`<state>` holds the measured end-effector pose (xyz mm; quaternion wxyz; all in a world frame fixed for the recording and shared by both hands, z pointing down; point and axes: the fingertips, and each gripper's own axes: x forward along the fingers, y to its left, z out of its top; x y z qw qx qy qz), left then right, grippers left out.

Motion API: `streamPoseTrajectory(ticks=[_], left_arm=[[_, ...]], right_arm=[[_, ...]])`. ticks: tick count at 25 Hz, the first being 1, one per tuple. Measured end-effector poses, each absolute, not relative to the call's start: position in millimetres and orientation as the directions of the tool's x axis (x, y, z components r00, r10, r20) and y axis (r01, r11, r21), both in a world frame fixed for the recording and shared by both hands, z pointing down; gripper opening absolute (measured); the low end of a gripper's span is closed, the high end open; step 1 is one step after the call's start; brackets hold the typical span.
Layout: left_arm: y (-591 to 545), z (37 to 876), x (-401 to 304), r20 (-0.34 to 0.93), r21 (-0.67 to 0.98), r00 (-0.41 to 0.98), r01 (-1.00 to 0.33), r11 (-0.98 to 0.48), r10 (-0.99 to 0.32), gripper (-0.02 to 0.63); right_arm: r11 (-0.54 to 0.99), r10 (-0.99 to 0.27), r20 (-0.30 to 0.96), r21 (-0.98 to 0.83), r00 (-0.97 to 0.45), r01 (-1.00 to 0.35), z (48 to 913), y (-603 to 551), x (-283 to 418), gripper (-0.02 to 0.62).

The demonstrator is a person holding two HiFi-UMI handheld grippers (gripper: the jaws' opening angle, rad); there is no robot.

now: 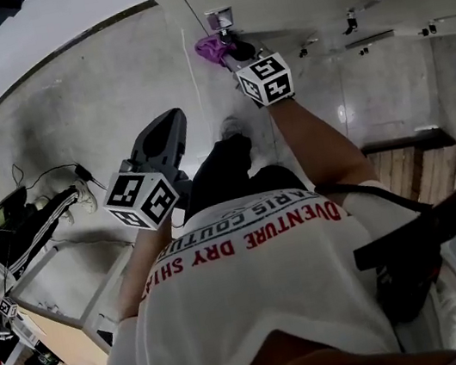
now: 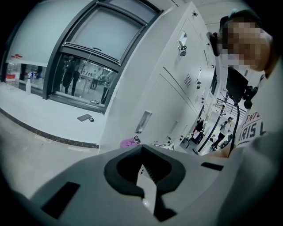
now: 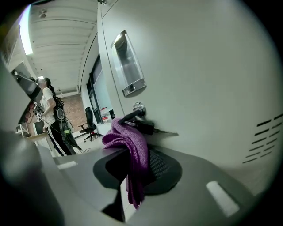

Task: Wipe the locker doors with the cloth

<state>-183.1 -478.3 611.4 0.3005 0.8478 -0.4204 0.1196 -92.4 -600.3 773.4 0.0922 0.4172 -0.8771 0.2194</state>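
Right gripper view shows the right gripper (image 3: 132,178) clamped on the purple cloth (image 3: 129,145), whose bunched top sits by the lock (image 3: 138,107) of a locker door (image 3: 203,75), at 12 o'clock from the jaws. Soft, light and floppy, the cloth probably handles best when gripped on a thick fold. The left gripper (image 2: 148,176) has its jaws together on nothing, at 7 o'clock of the right one in the head view.

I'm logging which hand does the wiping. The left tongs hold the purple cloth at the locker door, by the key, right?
Not quite. The right tongs hold the purple cloth at the locker door, by the key. The right gripper view shows the cloth pinched between them, and the left gripper view shows the left tongs holding nothing.
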Motion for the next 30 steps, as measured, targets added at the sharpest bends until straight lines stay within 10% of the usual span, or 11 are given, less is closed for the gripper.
streamPoseTrajectory(ticks=[30], left_arm=[[-484,600,-134,0.453,0.428,0.688,-0.726,-0.538,-0.567,0.000]], right_arm=[[0.148,-0.862,0.426,-0.308,-0.275,-0.940,794,-592,147,0.057]])
